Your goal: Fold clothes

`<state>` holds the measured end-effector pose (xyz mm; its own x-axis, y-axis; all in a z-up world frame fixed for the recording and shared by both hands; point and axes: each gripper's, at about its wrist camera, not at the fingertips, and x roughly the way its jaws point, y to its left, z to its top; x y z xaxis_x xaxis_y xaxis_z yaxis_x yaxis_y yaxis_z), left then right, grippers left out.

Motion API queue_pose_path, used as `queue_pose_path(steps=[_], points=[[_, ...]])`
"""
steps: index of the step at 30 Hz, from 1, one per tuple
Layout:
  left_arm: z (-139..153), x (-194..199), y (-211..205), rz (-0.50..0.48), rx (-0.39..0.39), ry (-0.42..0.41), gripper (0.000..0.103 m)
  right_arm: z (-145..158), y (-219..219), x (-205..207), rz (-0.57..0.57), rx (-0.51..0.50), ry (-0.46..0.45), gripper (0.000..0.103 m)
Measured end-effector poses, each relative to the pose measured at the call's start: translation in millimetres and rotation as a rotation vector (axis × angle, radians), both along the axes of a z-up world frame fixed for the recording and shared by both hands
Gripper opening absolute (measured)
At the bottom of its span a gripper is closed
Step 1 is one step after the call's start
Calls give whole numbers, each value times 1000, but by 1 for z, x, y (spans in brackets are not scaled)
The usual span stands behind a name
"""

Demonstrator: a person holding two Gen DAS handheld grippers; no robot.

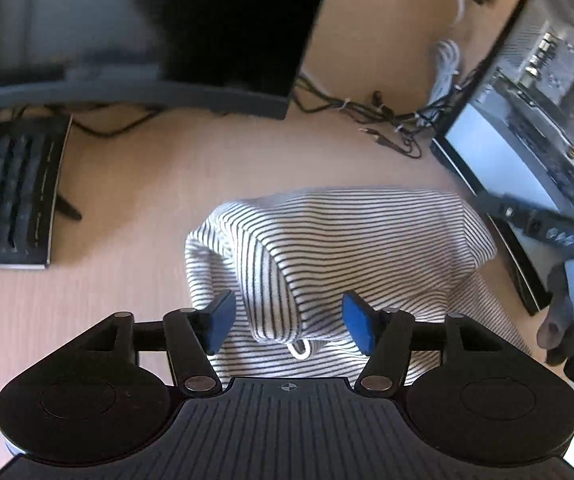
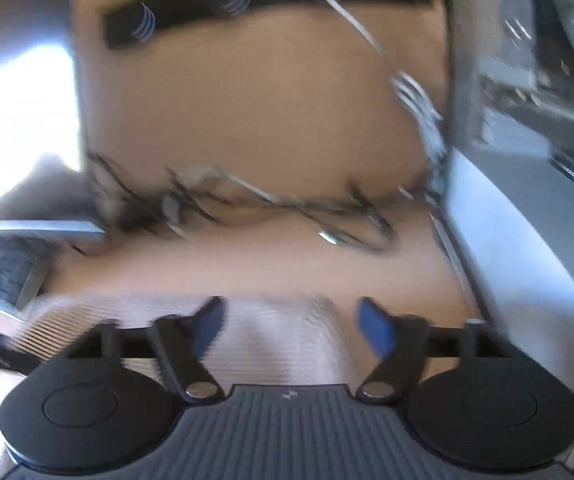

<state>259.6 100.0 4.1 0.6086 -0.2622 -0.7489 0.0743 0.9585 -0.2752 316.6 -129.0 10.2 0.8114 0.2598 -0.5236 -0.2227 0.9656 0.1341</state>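
- Here, the left gripper (image 1: pixel 289 322) tilts downward over the striped garment (image 1: pixel 351 240); its blue-padded fingers (image 1: pixel 223 320) stand apart, and a folded edge of the cloth with a white cord loop (image 1: pixel 301 350) lies between them, not pressed by either pad.
- The striped garment lies bunched and partly folded on the wooden bench (image 1: pixel 135 200), between a black keyboard (image 1: pixel 7 192) at the left and a tilted monitor (image 1: pixel 527 120) at the right.
- The right gripper (image 2: pixel 291 326) also angles downward, less steeply; its fingers (image 2: pixel 375 330) stand wide apart above the near edge of the cloth (image 2: pixel 283 332), with nothing clamped. This view is heavily blurred.
- In the left wrist view the right gripper's dark body (image 1: pixel 543 226) shows at the right edge, just beside the garment's far corner, with a gloved hand (image 1: pixel 559 320) below it.
- A tangle of cables (image 1: pixel 387 116) lies on the bench beyond the garment, well apart from both grippers.
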Motion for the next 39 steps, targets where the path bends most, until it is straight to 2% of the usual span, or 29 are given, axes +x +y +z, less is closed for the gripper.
queue_pose_path(steps=[3,5,7,9,10,13,14,15,17,19,21,24,28,31,32,33,35,36,38,39], points=[[4,-13,15,-1,-14,-14,69,-12,15,5,58,63,70,91],[5,-14,18,-4,-19,-27,73,-36,21,6,28,85,139,91],[5,-15,25,-7,-45,-43,74,-60,26,6,-1,106,207,98],[5,-16,33,-16,-100,-55,74,-61,43,-4,-4,14,193,102],[4,-15,35,-20,-131,-63,74,-59,48,-7,-17,1,197,102],[3,-8,38,-58,-206,-93,73,-61,57,-22,-61,29,229,103],[2,-5,38,-74,-221,-104,73,-66,62,-28,-71,32,233,103],[0,-1,36,-92,-236,-114,73,-68,70,-36,-65,-9,218,103],[-6,8,31,-129,-252,-121,75,-73,88,-50,-58,-135,204,103],[-16,18,27,-147,-234,-106,75,-74,92,-61,-89,-138,199,103],[-29,28,27,-132,-219,-62,75,-73,91,-68,-118,-120,206,103],[-37,32,34,-82,-256,-12,75,-72,89,-72,-111,-114,218,103],[-23,26,38,-20,-272,-27,75,-70,92,-70,-69,-147,241,103],[-10,22,31,38,-253,-44,80,-67,80,-66,2,-128,227,102],[-7,21,29,55,-245,-45,84,-64,74,-67,30,-117,221,94],[-4,19,26,72,-236,-46,85,-62,67,-68,59,-107,214,78],[-2,19,18,103,-211,-38,83,-45,49,-73,101,-106,153,61],[-4,19,14,117,-191,-31,81,-35,38,-74,106,-123,91,56],[-8,21,5,147,-136,-16,68,-16,21,-68,94,-158,-18,51],[-11,21,2,168,-108,-7,65,-8,12,-61,82,-169,-65,51]])
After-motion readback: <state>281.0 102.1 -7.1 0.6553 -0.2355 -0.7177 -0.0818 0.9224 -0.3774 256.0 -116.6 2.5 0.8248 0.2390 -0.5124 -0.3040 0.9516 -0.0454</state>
